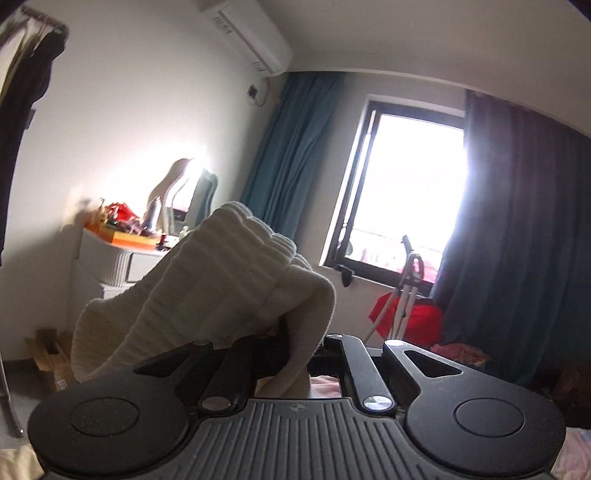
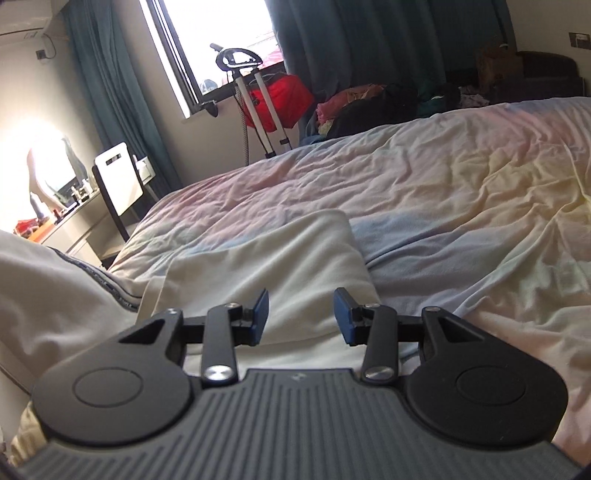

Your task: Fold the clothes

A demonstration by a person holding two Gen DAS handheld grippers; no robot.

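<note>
In the left wrist view, the left gripper (image 1: 291,354) was seen closed on a cream ribbed garment (image 1: 207,291), which was bunched over the fingertips, hid them and was held lifted in the air, with its folds draped down to the left of the gripper. In the right wrist view, the right gripper (image 2: 301,317) was seen with its blue-padded fingers (image 2: 261,309) spread wide and nothing held between them, above a cream cloth (image 2: 280,258) that was laid flat near the front edge of the bed (image 2: 461,192). A second pale piece with a dark trimmed edge (image 2: 55,280) was draped at the left of that cloth. Farther off, past the far edge of the bed, a red bag (image 2: 284,99) was seen below the window (image 2: 218,33), flanked by dark curtains (image 2: 369,40).
</note>
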